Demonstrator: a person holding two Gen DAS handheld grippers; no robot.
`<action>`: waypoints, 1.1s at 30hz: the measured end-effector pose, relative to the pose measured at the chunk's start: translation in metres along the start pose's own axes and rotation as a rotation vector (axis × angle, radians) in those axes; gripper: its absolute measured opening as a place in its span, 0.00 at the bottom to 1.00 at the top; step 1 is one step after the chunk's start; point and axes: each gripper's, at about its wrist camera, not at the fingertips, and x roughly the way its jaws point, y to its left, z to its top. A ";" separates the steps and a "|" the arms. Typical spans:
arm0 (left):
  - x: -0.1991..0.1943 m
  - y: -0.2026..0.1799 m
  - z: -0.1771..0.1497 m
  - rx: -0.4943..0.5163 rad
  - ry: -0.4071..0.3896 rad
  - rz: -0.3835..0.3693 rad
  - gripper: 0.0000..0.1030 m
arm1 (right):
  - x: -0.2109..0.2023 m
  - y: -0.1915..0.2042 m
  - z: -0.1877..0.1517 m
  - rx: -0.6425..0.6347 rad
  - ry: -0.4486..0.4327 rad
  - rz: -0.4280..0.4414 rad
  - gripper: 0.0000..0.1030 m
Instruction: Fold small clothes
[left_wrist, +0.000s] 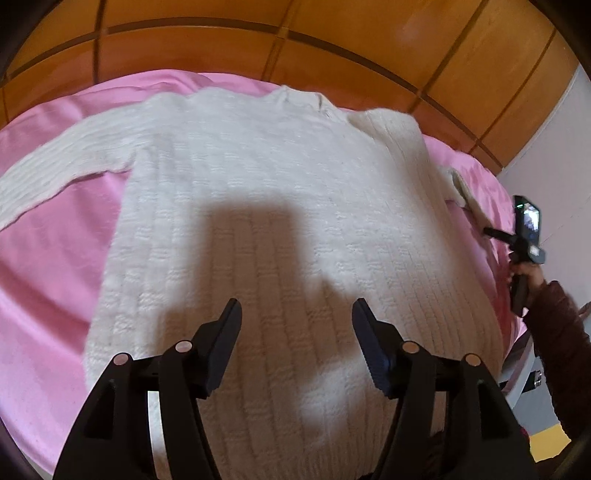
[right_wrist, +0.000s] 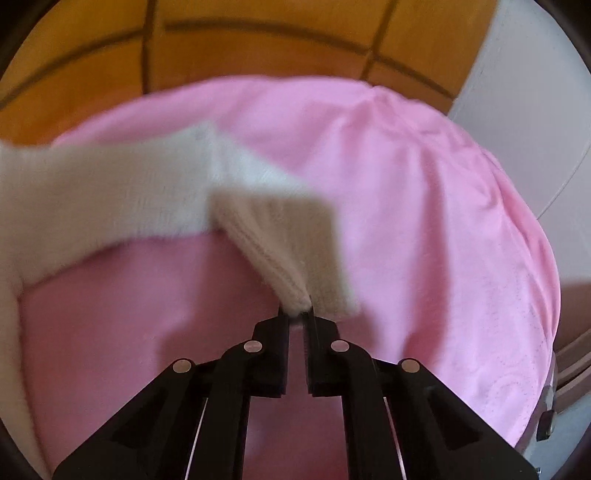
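**Item: white knitted sweater, laid out for folding**

**Nearest — grippers.** Left gripper (left_wrist: 297, 314): jaws standing wide, nothing between them, hovering over the lower body of the sweater (left_wrist: 280, 206). Right gripper (right_wrist: 295, 314): jaws drawn almost together, pinching the ribbed cuff (right_wrist: 291, 254) at its edge; the cuff is lifted clear of the bed.

**Location.** Spread flat, front or back up (cannot tell which), on a bed under a pink sheet (left_wrist: 48, 266). Hem nearest the left wrist camera, neckline (left_wrist: 295, 98) farthest.

**Orientation.** Long axis of the body runs hem to collar, pointing away toward the wooden headboard (left_wrist: 258, 44). Left sleeve (left_wrist: 55, 173) lies outstretched, angling out and back toward the hem. Right sleeve (right_wrist: 110, 192) bends at its middle and trails to the held cuff.

**Handling, judged.** Soft, limp, chunky knit; light to moderate in weight; not fragile, not slippery. It will sag and stretch from any single hold, and the open weave may snag on pad edges. It should keep a fold once laid down.

**Suggested holds.** Cuffs, hem corners and shoulder seams: the ribbed borders are denser and give a firmer pinch than the open body knit.

**Farthest.** Headboard panels; pale wall (left_wrist: 554, 147) to the right.
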 end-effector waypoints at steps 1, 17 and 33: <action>0.002 -0.001 0.002 0.005 0.003 -0.002 0.61 | -0.013 -0.012 0.005 0.023 -0.033 0.009 0.05; 0.032 -0.020 0.020 0.018 0.051 -0.022 0.61 | 0.013 -0.170 0.059 0.330 0.028 -0.255 0.01; 0.032 -0.015 0.016 -0.030 0.040 -0.040 0.66 | 0.005 -0.098 -0.042 0.635 0.115 0.471 0.59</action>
